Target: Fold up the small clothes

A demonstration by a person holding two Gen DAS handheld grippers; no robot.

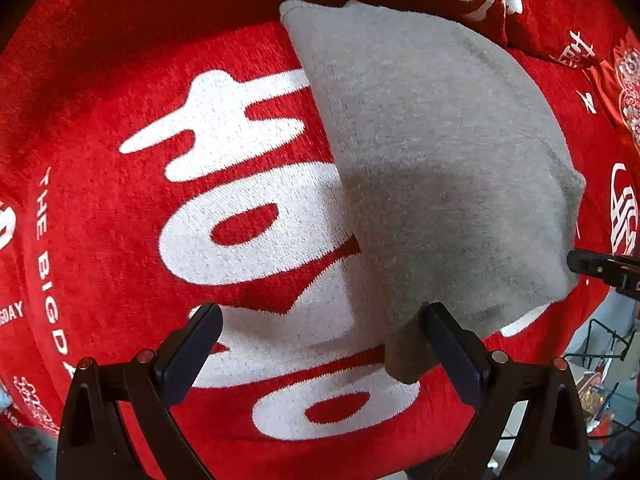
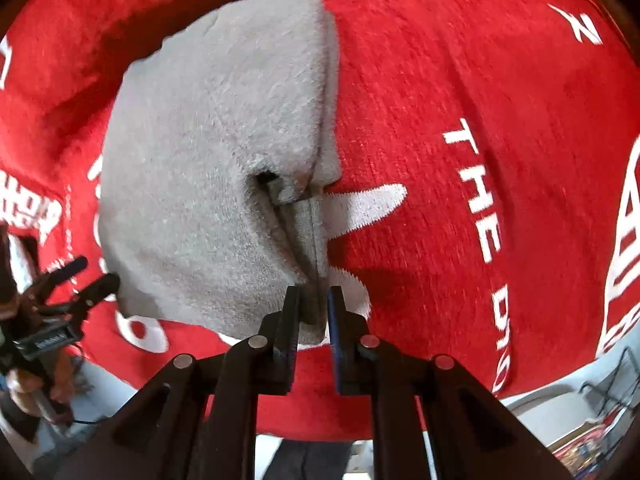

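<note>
fuzzy grey garment (image 2: 208,168), folded hem pinched by right gripper (image 2: 314,312), plush red blanket (image 2: 460,120)

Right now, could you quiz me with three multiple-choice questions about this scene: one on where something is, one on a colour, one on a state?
1. The grey garment lies on:
A. a red blanket
B. a bare wooden table
C. a blue tray

2. The blanket's big lettering is:
A. black
B. white
C. yellow

3. The right tongs are:
A. wide open
B. clamped on a grey edge
C. holding a sock

Answers: 1 A, red fabric surrounds the garment; 2 B, white characters show beside it; 3 B, the right wrist view shows grey cloth pinched between the pads.
</note>
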